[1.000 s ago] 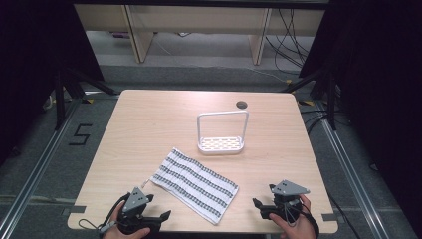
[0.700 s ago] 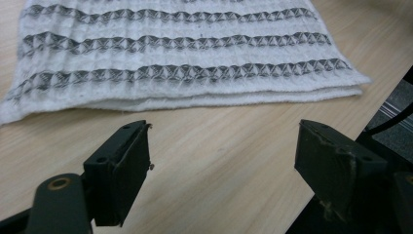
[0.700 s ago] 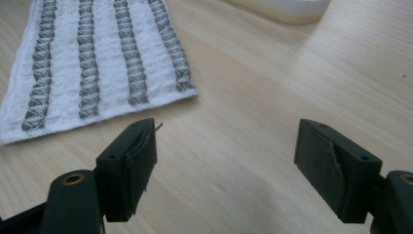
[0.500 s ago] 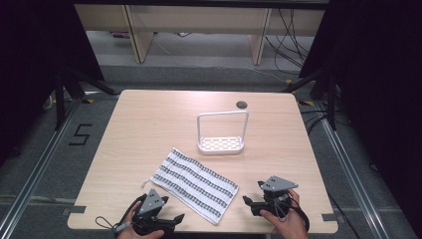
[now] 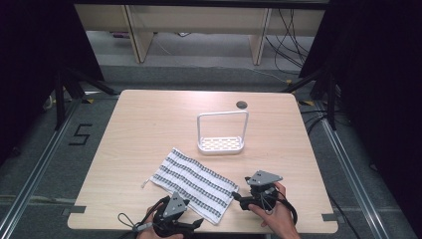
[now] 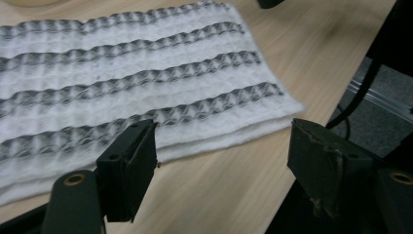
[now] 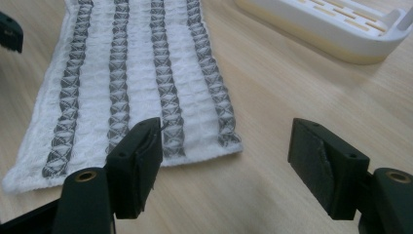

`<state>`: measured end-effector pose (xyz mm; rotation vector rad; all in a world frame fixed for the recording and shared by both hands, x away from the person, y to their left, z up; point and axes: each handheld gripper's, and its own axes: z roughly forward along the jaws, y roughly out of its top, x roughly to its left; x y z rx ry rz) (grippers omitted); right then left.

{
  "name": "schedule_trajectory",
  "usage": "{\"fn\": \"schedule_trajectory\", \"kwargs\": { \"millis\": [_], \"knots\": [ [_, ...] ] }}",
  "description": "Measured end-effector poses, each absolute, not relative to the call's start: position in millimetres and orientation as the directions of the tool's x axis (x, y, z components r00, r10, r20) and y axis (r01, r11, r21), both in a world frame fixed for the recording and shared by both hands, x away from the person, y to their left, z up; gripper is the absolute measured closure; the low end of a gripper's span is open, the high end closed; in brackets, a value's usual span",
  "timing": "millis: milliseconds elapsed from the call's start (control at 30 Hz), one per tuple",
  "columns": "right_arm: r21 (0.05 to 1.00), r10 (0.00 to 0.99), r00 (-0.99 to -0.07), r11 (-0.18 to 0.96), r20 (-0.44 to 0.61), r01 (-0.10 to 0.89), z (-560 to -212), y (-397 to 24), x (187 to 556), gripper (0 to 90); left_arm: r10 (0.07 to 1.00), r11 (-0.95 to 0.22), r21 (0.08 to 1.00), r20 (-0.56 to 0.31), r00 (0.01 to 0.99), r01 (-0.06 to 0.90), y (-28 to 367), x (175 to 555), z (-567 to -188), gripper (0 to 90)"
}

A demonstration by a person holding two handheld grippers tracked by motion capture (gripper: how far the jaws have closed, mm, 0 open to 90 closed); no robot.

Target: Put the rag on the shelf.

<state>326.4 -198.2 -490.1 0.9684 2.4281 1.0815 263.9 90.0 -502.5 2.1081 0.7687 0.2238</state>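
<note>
While I watch from the high view, the striped towel (image 5: 195, 185) lies flat on the table (image 5: 149, 124), running from about ten o'clock down to four o'clock. My left gripper (image 5: 196, 224) sits at six o'clock, by the towel's near corner; its jaws have just been closing a little yet stand wide, nothing between them, the towel's edge just ahead in the left gripper view (image 6: 146, 87). My right gripper (image 5: 238, 197) waits at four o'clock by the towel's right corner, jaws likewise narrowing but wide apart and empty. The white rack (image 5: 221, 133) stands near centre, toward twelve o'clock of the towel.
</note>
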Motion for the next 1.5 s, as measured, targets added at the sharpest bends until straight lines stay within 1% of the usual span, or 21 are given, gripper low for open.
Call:
{"fn": "schedule_trajectory", "kwargs": {
  "millis": [67,133,167,267,333,367,467,500,533,633,700,800,867,900,967,1033,1067,1100,1200,1267,1500],
  "knots": [
    [0.741,0.685,-0.729,0.488,0.003,0.462,-490.7,-195.6,329.0,30.3,0.595,-0.435,0.781,-0.125,0.794,0.449,82.4,262.8,-503.2,26.6],
    [0.740,0.688,-0.726,0.494,-0.010,0.457,-490.7,-194.1,331.1,30.4,0.577,-0.462,0.777,-0.103,0.810,0.428,78.7,264.4,-503.0,29.2],
    [0.737,0.689,-0.724,0.493,-0.007,0.462,-490.9,-193.1,331.9,30.4,0.571,-0.450,0.780,-0.123,0.812,0.435,75.0,264.3,-503.5,30.3],
    [0.728,0.694,-0.720,0.492,0.004,0.478,-492.0,-189.9,334.2,30.5,0.548,-0.484,0.772,-0.100,0.831,0.413,67.0,265.0,-502.7,31.4],
    [0.728,0.690,-0.724,0.495,0.003,0.475,-492.5,-189.5,335.8,30.6,0.554,-0.461,0.779,-0.122,0.824,0.426,62.1,265.6,-504.5,31.9],
    [0.728,0.690,-0.724,0.495,0.003,0.475,-492.5,-189.5,335.8,30.6,0.548,-0.493,0.762,-0.103,0.830,0.420,62.3,267.6,-504.4,31.9],
    [0.730,0.691,-0.723,0.494,0.000,0.472,-493.6,-188.5,337.9,30.9,0.551,-0.475,0.770,-0.117,0.826,0.426,58.1,269.0,-506.8,32.1],
    [0.726,0.693,-0.721,0.495,0.002,0.478,-493.9,-187.6,338.7,31.2,0.550,-0.497,0.759,-0.098,0.830,0.419,59.3,270.4,-506.5,32.6],
    [0.726,0.693,-0.721,0.495,0.002,0.478,-493.9,-187.6,338.7,31.2,0.549,-0.482,0.764,-0.119,0.827,0.430,57.3,269.7,-507.5,32.6],
    [0.721,0.684,-0.730,0.508,-0.004,0.472,-495.1,-185.4,340.2,32.8,0.546,-0.514,0.752,-0.084,0.834,0.413,52.0,269.2,-510.1,32.7],
    [0.711,0.683,-0.730,0.518,-0.009,0.475,-495.9,-183.7,340.5,33.4,0.532,-0.511,0.754,-0.098,0.841,0.412,46.9,268.1,-512.5,33.6],
    [0.706,0.679,-0.734,0.520,0.001,0.482,-496.6,-181.2,340.8,35.9,0.526,-0.553,0.741,-0.045,0.849,0.381,41.0,268.0,-515.1,34.4],
    [0.707,0.667,-0.745,0.531,-0.008,0.468,-497.8,-180.4,342.9,38.1,0.521,-0.561,0.739,-0.035,0.853,0.372,40.2,269.9,-515.8,37.1],
    [0.695,0.679,-0.734,0.526,0.003,0.490,-497.6,-179.7,341.7,39.0,0.526,-0.548,0.744,-0.048,0.849,0.381,39.1,269.6,-516.4,38.2],
    [0.693,0.676,-0.737,0.532,-0.003,0.486,-498.5,-179.3,343.1,41.3,0.515,-0.583,0.733,-0.002,0.857,0.352,40.0,271.4,-515.2,42.2],
    [0.685,0.676,-0.737,0.537,0.000,0.492,-499.5,-178.8,344.3,43.4,0.529,-0.551,0.742,-0.043,0.847,0.382,39.3,269.6,-516.6,45.0],
    [0.684,0.669,-0.744,0.544,-0.002,0.487,-499.8,-178.9,345.0,44.3,0.529,-0.553,0.744,-0.033,0.848,0.374,39.5,269.4,-516.9,46.1],
    [0.682,0.673,-0.740,0.541,0.001,0.492,-500.6,-178.1,345.2,45.4,0.511,-0.588,0.734,0.011,0.860,0.340,41.1,271.2,-515.8,47.6],
    [0.662,0.662,-0.749,0.560,0.004,0.498,-503.5,-176.6,347.0,52.4,0.510,-0.578,0.740,-0.003,0.860,0.345,40.8,270.2,-515.9,53.0],
    [0.663,0.655,-0.756,0.567,-0.002,0.489,-504.9,-176.4,347.9,54.1,0.505,-0.597,0.731,0.022,0.863,0.330,42.2,271.4,-515.2,54.4],
    [0.681,0.675,-0.736,0.516,0.049,0.519,-508.3,-179.5,347.5,68.8,0.501,-0.600,0.734,0.032,0.865,0.320,45.2,273.9,-514.7,72.1]
  ]
}}
